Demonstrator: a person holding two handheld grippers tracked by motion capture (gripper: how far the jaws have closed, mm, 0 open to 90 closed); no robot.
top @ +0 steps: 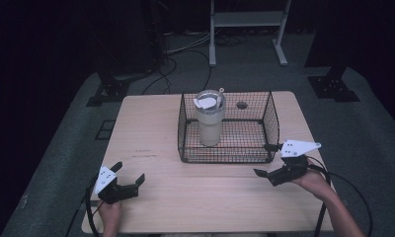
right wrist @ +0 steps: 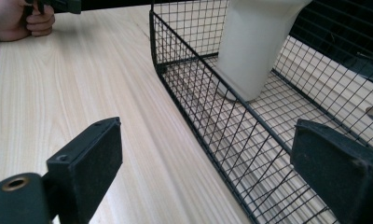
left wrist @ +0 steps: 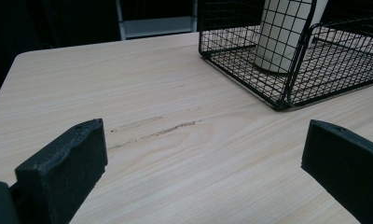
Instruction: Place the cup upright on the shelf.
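A black wire basket [top: 272, 118] stands on the far half of the wooden table [top: 151, 123]. A cream tumbler [top: 209, 121] with a clear lid stands upright in the basket's left part. My left gripper [top: 129, 172] hovers open near the front left corner, well apart from the basket [left wrist: 287, 70] and the tumbler [left wrist: 280, 32]. My right gripper [top: 264, 159] is open at the basket's front right corner. In the right gripper view the basket's wall [right wrist: 198, 93] runs between the jaws, with the tumbler [right wrist: 259, 42] beyond. Nothing is held in either gripper.
A round hole [top: 242, 104] sits in the tabletop behind the tumbler. A white metal frame [top: 245, 19] and cables [top: 185, 49] lie on the floor beyond the table. The other hand [right wrist: 17, 21] appears far off in the right gripper view.
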